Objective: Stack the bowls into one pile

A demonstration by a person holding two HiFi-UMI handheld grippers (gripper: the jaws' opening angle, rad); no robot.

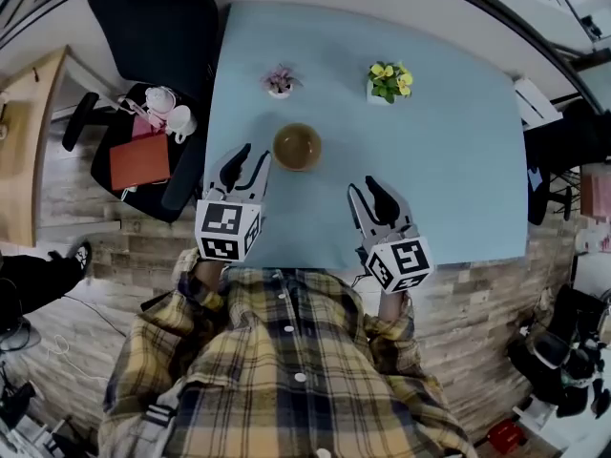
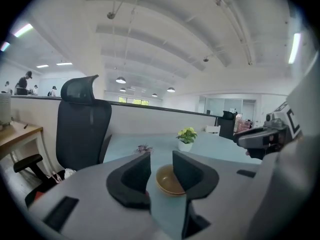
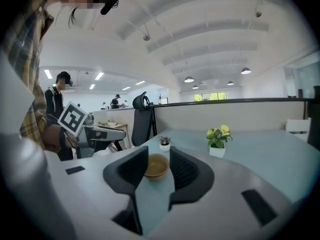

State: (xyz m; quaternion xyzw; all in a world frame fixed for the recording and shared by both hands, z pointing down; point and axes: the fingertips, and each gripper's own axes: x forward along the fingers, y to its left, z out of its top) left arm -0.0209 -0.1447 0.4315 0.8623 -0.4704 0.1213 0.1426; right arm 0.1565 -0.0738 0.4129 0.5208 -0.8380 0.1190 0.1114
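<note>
The bowl pile [image 1: 297,147] sat on the worktop [image 1: 449,160] just ahead of both grippers, jaws parted and empty, left gripper [image 1: 250,158] nearer than right gripper [image 1: 366,187].

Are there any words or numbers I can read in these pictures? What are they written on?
No words or numbers can be read anywhere.
The cube on the left tool: black-and-white square markers, a pattern and not letters.
The cube on the right tool: the same kind of markers.
The red book on the chair: any print is too small to read.
</note>
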